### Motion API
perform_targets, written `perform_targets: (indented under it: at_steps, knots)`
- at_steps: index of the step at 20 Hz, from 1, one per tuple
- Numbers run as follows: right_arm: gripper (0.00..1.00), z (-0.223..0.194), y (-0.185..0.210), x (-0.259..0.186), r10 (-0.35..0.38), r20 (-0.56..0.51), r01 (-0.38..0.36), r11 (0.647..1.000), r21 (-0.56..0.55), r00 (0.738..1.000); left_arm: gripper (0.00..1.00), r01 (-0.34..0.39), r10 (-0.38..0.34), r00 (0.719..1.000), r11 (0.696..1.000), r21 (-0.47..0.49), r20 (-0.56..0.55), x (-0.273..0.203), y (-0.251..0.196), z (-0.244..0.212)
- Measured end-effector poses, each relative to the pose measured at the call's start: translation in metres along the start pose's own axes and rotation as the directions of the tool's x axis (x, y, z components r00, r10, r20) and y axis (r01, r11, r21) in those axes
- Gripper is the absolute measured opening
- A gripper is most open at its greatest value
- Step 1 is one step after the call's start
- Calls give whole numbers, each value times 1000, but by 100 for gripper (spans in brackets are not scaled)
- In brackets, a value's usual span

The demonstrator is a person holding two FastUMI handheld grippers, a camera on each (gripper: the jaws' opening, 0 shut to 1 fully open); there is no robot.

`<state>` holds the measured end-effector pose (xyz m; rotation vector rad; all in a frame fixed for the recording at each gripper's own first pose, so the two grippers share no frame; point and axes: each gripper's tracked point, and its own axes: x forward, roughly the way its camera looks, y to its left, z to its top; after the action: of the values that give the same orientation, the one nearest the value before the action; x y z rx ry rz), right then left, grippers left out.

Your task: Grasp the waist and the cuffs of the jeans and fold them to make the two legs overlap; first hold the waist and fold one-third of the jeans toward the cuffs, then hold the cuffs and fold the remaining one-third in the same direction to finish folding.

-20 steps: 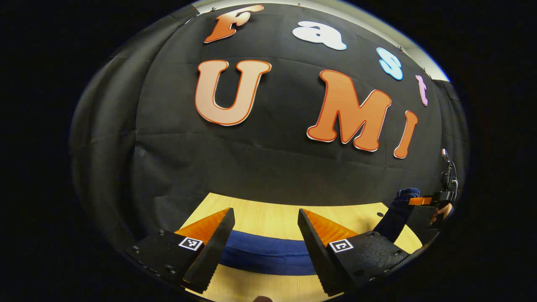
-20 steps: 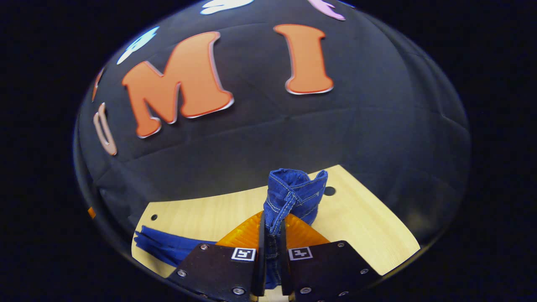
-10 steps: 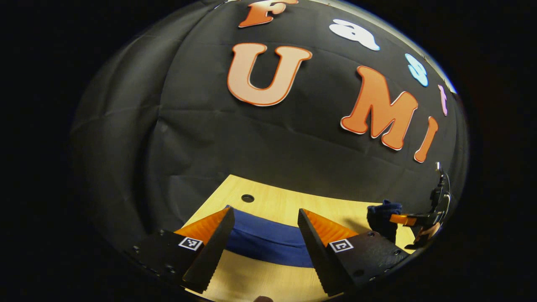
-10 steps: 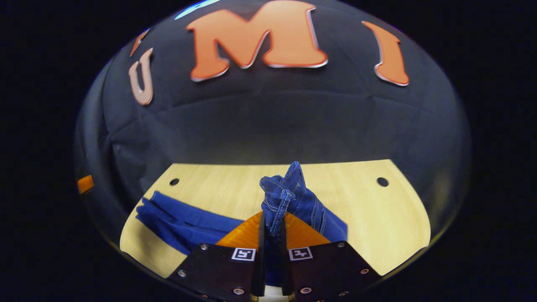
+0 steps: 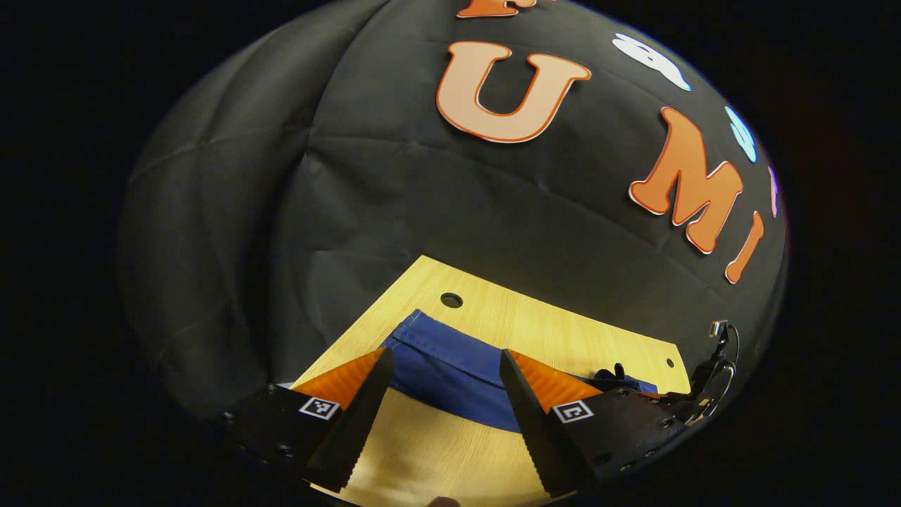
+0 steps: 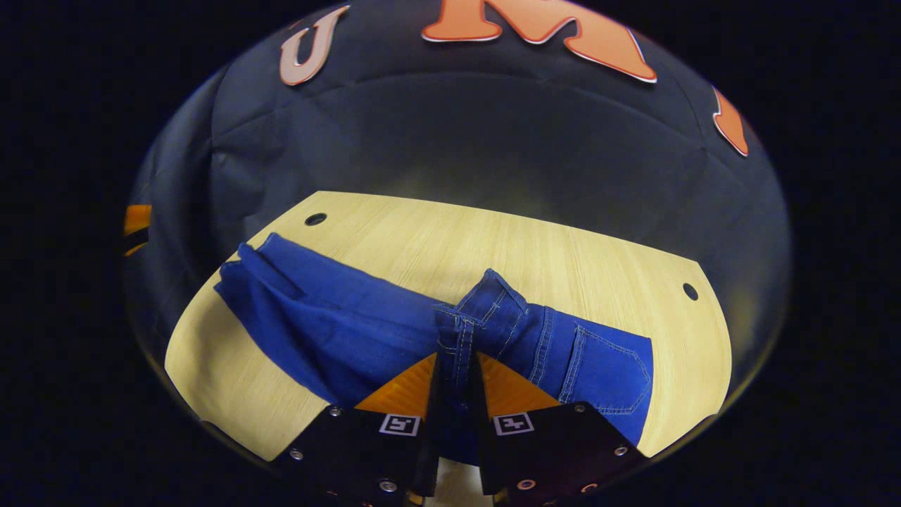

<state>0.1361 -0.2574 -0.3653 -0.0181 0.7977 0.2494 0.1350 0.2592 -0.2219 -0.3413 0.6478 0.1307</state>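
While your right gripper [image 6: 456, 394] pinches the jeans [image 6: 338, 324] waist low in the frame, your left gripper [image 5: 445, 415] fingers gape wide above the tabletop [image 5: 436, 458].

Lighting: dim booth, light falling from above onto the pale wooden table [image 6: 535, 246], which reads brightest in both views; the black cloth wall [image 5: 422, 211] absorbs most light, showing only soft creases; no hard glare. Shadows: soft, short, under the jeans [image 6: 338, 324] and beside the left gripper [image 5: 443, 405]. Optics: strong fisheye bowing of table edges, rims darkening and softening; centre fairly sharp, denim stitching legible in the right gripper view; slight blur at periphery.
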Motion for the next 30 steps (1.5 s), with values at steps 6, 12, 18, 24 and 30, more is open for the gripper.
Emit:
perform_targets:
  at_steps: [6, 12, 18, 24, 30]
  knots:
    - [47, -5, 41, -28, 162, 6, -162, 985, -54, 987, 94, 21, -31, 994, 994, -105, -101, 22, 7, -27]
    - [76, 34, 9, -78, 94, 135, -84, 994, -76, 986, 95, -28, -104, 947, 916, -401, -305, 62, 10, -77]
    - [79, 72, -57, -141, -52, 264, 50, 999, 12, 963, 95, -146, -104, 916, 812, -565, -387, 113, 57, -109]
    - [81, 85, -112, -199, -199, 319, 186, 980, 69, 927, 95, -170, -143, 899, 757, -631, -413, 147, 80, -126]
    - [81, 73, -133, -234, -278, 316, 252, 960, 121, 907, 90, -142, -177, 889, 770, -622, -422, 172, 73, -115]
